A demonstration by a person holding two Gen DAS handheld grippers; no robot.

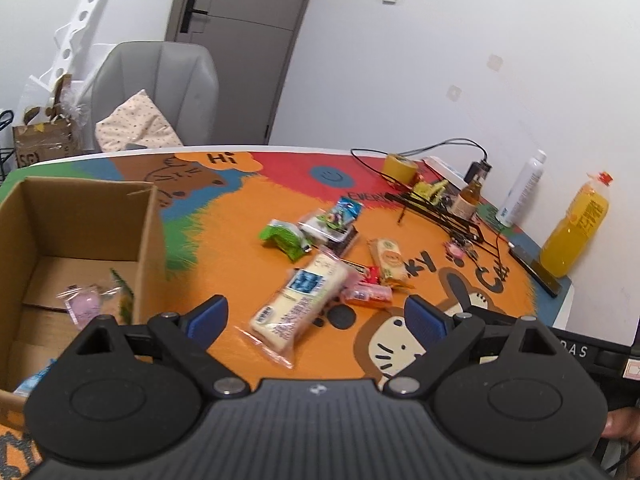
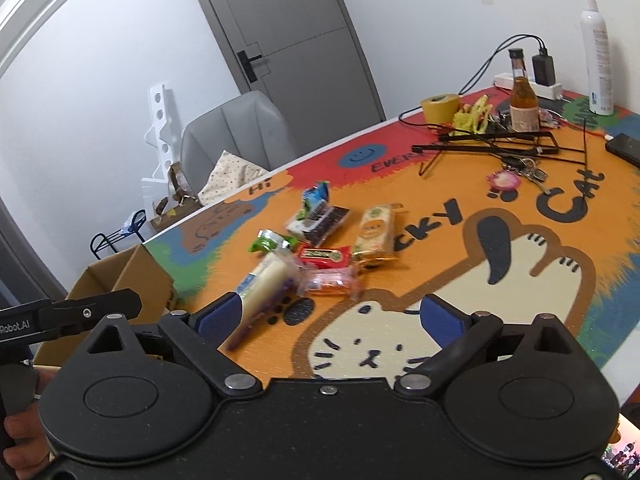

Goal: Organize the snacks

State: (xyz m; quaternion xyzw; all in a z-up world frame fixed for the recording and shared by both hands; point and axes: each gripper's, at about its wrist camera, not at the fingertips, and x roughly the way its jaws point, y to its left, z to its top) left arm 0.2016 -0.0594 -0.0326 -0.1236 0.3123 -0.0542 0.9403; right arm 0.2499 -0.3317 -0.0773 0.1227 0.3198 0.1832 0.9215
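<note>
Several snack packs lie in a loose heap on the colourful cat tablecloth (image 1: 248, 208). A long white pack (image 1: 300, 300) (image 2: 266, 280) lies nearest. Around it are a green pack (image 1: 284, 238) (image 2: 268, 242), a pink pack (image 1: 366, 294) (image 2: 330, 282), a red pack (image 2: 325, 255), a yellow biscuit pack (image 1: 388, 260) (image 2: 376, 232) and a blue pack (image 1: 346, 210) (image 2: 316, 196). The open cardboard box (image 1: 148, 240) (image 2: 132, 276) stands left of the heap, with a pink candy (image 1: 86, 304) inside. My left gripper (image 1: 316, 316) hovers open over the white pack's near end. My right gripper (image 2: 332, 318) is open above the cat drawing, holding nothing.
At the far right of the table are a yellow tape roll (image 1: 400, 166), black hangers and cables (image 2: 496, 140), a brown bottle (image 2: 523, 100), a white spray bottle (image 2: 597, 56), an orange juice bottle (image 1: 576, 232), a phone (image 1: 534, 270) and keys (image 2: 530, 172). A grey chair (image 1: 160, 88) stands behind the table.
</note>
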